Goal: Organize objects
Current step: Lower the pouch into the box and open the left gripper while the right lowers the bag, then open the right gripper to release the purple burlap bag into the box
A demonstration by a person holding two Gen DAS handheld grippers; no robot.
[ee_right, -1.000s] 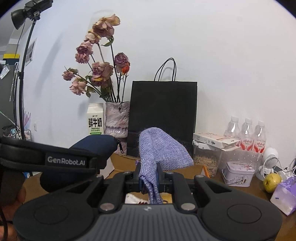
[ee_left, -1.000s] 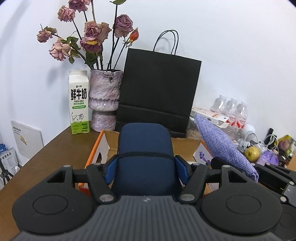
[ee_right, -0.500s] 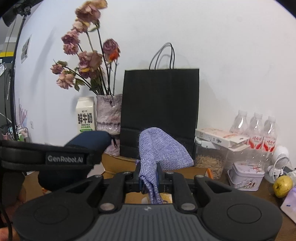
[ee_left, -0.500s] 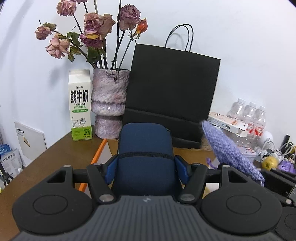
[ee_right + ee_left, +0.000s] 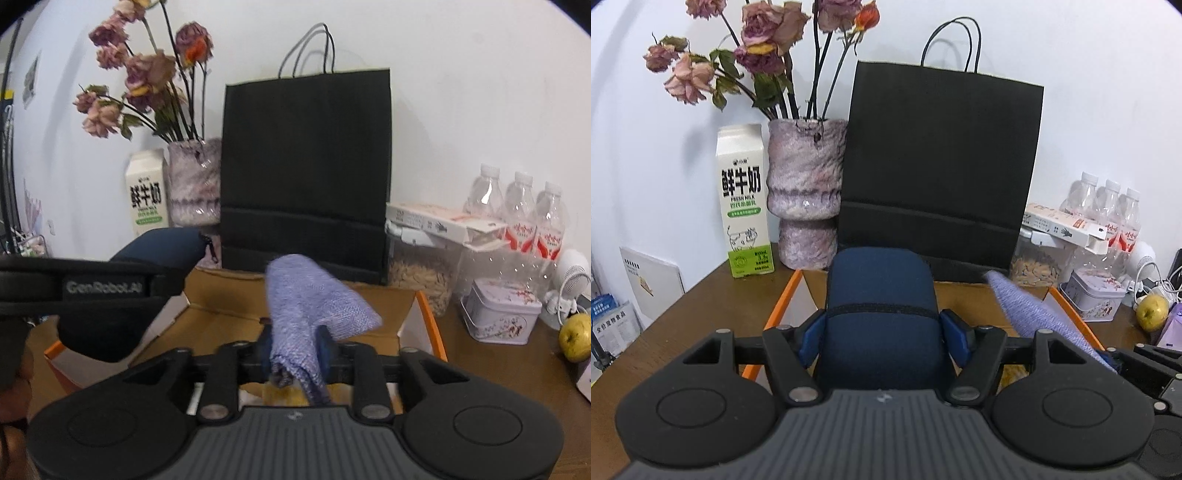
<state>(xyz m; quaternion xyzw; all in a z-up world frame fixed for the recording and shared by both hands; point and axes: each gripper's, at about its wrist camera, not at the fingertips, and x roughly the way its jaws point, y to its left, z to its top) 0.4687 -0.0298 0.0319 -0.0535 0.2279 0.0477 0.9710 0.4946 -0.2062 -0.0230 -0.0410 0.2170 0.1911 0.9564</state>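
Note:
My left gripper (image 5: 882, 332) is shut on a navy blue zip case (image 5: 881, 295) and holds it above the near left part of an open cardboard box with orange edges (image 5: 783, 299). My right gripper (image 5: 293, 349) is shut on a purple woven pouch (image 5: 314, 299) and holds it over the same box (image 5: 369, 306). The pouch also shows at the right of the left wrist view (image 5: 1038, 317). The case also shows at the left of the right wrist view (image 5: 162, 247).
A black paper bag (image 5: 942, 166) stands behind the box. A vase of dried roses (image 5: 807, 192) and a milk carton (image 5: 744, 199) stand to its left. At right are a jar (image 5: 421, 269), a tin (image 5: 502, 314), water bottles (image 5: 521, 210) and an apple (image 5: 576, 338).
Both grippers have moved forward and downward toward the box with their loads. The bag and vase look larger and nearer.

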